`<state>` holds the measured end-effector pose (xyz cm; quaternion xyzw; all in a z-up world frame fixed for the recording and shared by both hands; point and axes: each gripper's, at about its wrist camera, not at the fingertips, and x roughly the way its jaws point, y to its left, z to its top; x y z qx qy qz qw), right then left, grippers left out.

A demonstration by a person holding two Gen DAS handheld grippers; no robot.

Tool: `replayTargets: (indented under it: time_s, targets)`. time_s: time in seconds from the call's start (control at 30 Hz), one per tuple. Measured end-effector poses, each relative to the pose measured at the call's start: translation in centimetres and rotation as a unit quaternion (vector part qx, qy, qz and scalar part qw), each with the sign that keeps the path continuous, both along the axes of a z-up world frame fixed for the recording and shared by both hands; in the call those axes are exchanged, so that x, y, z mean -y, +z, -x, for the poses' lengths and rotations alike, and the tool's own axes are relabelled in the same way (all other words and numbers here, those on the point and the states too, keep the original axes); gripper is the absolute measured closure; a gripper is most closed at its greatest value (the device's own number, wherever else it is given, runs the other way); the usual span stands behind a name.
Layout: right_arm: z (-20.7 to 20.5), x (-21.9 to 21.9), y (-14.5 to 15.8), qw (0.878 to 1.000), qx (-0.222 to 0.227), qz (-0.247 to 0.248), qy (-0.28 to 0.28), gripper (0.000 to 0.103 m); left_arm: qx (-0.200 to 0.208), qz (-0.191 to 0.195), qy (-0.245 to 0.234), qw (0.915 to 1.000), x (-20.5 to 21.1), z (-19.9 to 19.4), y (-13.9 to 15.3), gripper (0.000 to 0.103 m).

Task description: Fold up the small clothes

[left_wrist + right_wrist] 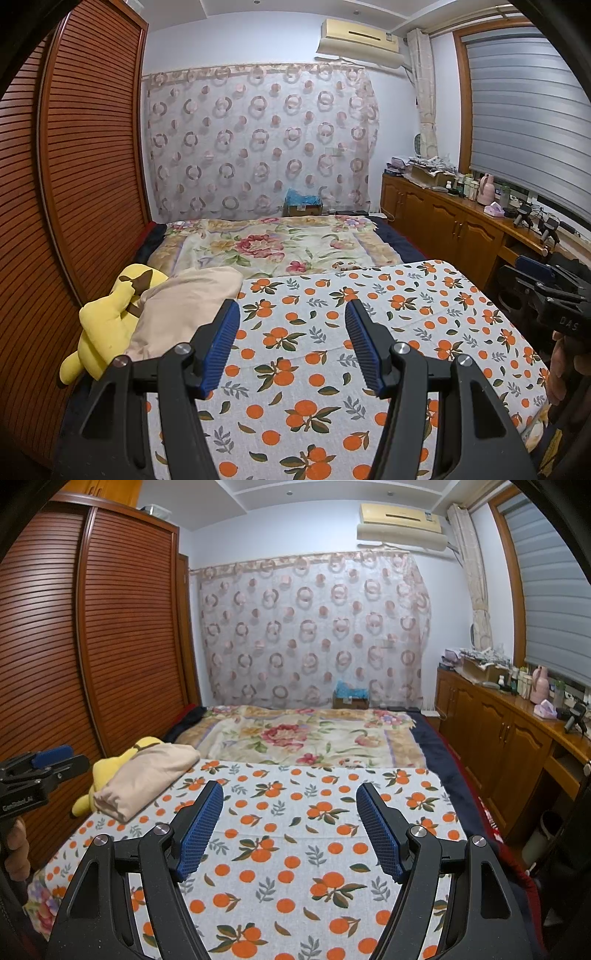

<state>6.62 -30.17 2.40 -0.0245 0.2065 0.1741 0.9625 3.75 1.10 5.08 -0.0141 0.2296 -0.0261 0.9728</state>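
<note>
Holding both tools above the bed, I have my left gripper (291, 314) spread apart with nothing between its blue pads (218, 350), and only the orange-print sheet (332, 332) shows through the gap. My right gripper (290, 797) stands a little wider, also empty, hanging over the same sheet (295, 849). From the left wrist view I see the right gripper's black body at the right edge of the frame, with my hand (561, 369) under it; from the right wrist view the left one sits at the left edge, my hand (16, 849) wrapped on its handle. The small garment, a beige folded cloth (184, 306), lies at the left side of the bed, its near end on the sheet and its far side leaning against a yellow plush toy (107, 325). In the right wrist view the beige cloth (147, 775) covers most of the toy (99, 771), which peeks out behind and beside it. Neither gripper touches the cloth; it lies left of and beyond both. Farther up the bed a floral blanket (266, 247) is spread flat. A slatted wooden wardrobe (85, 166) runs along the left, and a wooden cabinet (443, 218) crowded with bottles lines the right wall under the window blind (524, 110).
</note>
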Motion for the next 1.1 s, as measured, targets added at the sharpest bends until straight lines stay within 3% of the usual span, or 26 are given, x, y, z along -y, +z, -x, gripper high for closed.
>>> replayTargets:
  time_s: [1.1]
  targets:
    - [-0.01, 0.25, -0.03, 1.0, 0.001, -0.001, -0.001, 0.026, 0.001, -0.001, -0.001, 1.0, 0.34, 0.21, -0.22, 0.044]
